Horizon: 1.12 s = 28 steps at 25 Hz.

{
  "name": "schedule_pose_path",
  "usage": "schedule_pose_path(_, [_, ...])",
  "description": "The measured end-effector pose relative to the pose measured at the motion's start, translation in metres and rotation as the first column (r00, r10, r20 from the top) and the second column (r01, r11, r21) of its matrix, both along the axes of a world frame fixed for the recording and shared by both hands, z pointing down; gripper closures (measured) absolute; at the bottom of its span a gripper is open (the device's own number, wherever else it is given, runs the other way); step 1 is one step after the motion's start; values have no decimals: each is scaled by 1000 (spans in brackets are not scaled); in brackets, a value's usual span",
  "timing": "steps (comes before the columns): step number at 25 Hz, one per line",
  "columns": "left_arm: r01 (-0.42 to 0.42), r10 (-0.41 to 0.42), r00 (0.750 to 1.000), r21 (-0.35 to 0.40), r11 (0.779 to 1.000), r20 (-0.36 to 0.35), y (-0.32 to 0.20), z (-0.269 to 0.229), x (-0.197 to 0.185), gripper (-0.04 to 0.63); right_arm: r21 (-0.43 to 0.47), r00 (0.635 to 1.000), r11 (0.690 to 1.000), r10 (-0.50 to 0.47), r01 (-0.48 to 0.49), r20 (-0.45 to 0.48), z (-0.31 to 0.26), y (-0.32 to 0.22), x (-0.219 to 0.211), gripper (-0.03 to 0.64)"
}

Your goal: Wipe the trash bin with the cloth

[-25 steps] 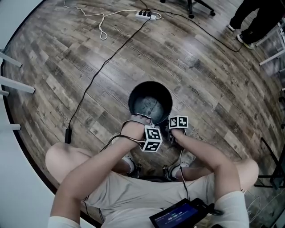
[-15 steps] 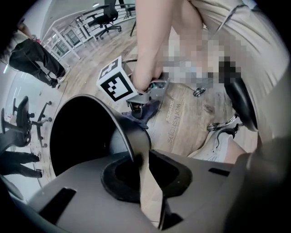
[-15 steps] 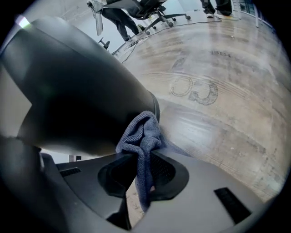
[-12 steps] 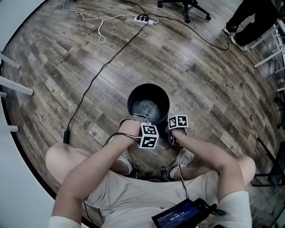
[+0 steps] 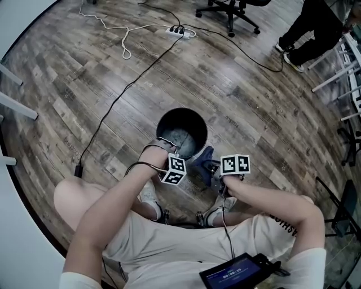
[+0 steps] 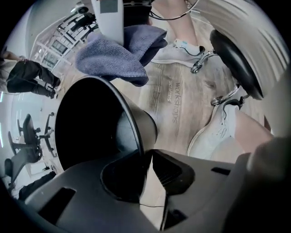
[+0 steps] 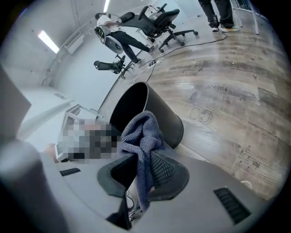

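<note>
Right claw (image 7: 143, 169) pinches the soft, limp blue-grey knitted cloth (image 7: 141, 132); left claw (image 6: 148, 169), just opening, loosely straddles the rim of the rigid black cylindrical bin (image 6: 143, 127).

One trash bin (image 5: 186, 111), one cloth (image 5: 204, 155), two hand-held grippers (image 6: 148, 157) (image 7: 142, 170), one office chair (image 5: 228, 11)

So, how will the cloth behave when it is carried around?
Probably floppy: the cloth droops in loose folds from the right gripper. Likely light, as one small pinch holds it all. Its loose end could catch on the trash bin rim nearby.
</note>
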<state>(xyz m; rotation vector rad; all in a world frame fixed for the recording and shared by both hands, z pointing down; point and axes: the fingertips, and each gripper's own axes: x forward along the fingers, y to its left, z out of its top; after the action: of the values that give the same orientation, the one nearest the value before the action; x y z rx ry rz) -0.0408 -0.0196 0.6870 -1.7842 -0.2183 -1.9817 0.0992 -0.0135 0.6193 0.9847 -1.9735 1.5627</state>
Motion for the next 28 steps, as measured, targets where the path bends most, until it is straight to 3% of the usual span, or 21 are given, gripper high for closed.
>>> schedule_pose_path(8, [-36,36,999,-29,999,-24,25,-1,23,548,21,998,1000,-15,17,-63,45,-25,1,558])
schedule_pose_path(12, [11,-14,999,-64,998,-53,29,-3,35,555,19,995,999,-44,46,-92,82,-33,7,558])
schedule_pose_path(18, [65,-69,996,-73,995,-53,33,-1,41,555,-40,989,999,-34,28,-144,164,-29,9,558])
schedule_pose_path(22, [108,-113,992,-81,991,-63,26,-2,49,555,-106,987,993,29,-46,-155,216,-39,12,558])
schedule_pose_path(25, [119,-126,990,-108,987,-61,32,-1,50,555,-162,988,980,95,-114,-121,229,-32,15,558])
schedule_pose_path(28, [118,-135,982,-138,983,-128,44,-2,57,554,-182,987,979,60,-87,-149,221,-18,19,558])
